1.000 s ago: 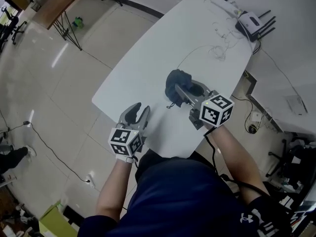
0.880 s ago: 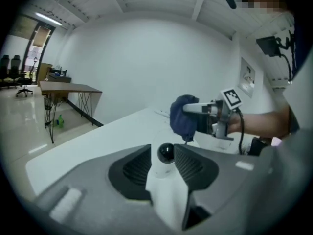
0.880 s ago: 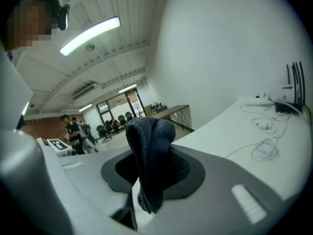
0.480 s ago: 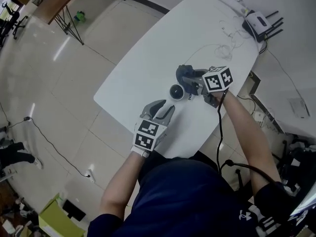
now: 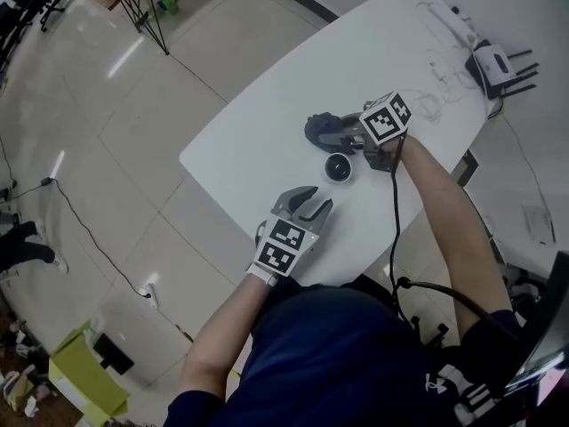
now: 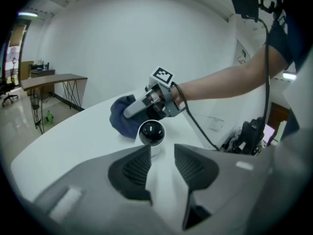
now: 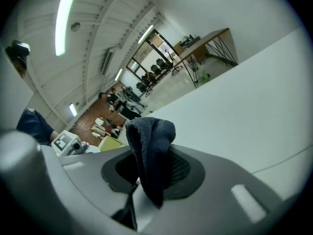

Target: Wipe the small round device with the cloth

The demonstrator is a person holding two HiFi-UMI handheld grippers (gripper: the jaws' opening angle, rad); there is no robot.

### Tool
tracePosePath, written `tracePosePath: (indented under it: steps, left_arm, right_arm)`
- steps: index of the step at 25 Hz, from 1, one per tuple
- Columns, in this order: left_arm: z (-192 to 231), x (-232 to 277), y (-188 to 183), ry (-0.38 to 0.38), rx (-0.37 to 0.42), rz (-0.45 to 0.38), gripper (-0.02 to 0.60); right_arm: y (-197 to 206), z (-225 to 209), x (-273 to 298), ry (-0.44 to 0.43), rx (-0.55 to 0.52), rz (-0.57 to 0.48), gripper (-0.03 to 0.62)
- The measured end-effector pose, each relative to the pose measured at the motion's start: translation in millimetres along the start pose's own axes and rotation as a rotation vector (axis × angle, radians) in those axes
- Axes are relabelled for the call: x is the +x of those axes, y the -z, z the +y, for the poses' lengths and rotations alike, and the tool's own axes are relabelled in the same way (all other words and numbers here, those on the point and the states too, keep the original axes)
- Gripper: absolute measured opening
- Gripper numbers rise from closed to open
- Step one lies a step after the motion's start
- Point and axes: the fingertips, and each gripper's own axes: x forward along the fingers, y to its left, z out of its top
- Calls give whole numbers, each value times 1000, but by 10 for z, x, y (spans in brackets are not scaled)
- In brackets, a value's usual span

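The left gripper (image 5: 316,199) has drawn up to the small dome camera (image 5: 339,167) on the desk (image 5: 258,140), jaws spread and empty, while the right gripper (image 5: 336,133) pinches the cloth (image 5: 317,128) just beside it, seemingly poised to press down and wipe.

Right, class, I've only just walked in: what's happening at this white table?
A person works at a white table with a hand-held gripper in each hand. The right hand-held gripper is shut on a dark blue cloth, held just beside the small round device, which stands on the table. The left hand-held gripper is open and empty, pointing at the device without touching it. The cloth does not appear to be on the device yet.
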Motion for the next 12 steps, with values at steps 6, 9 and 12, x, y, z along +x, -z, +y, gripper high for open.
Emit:
tracePosePath:
  steps: [6, 9, 12]
  left_arm:
    - [274, -221, 140, -51, -94, -11, 149]
    - [372, -295, 111, -68, -134, -25, 146]
    - [459, -409, 90, -87, -145, -35, 146]
  right_arm:
    - [-306, 1077, -212, -72, -303, -85, 101]
    - [15, 1512, -133, 7, -552, 7, 100]
    - [371, 1679, 44, 155, -727, 54, 100]
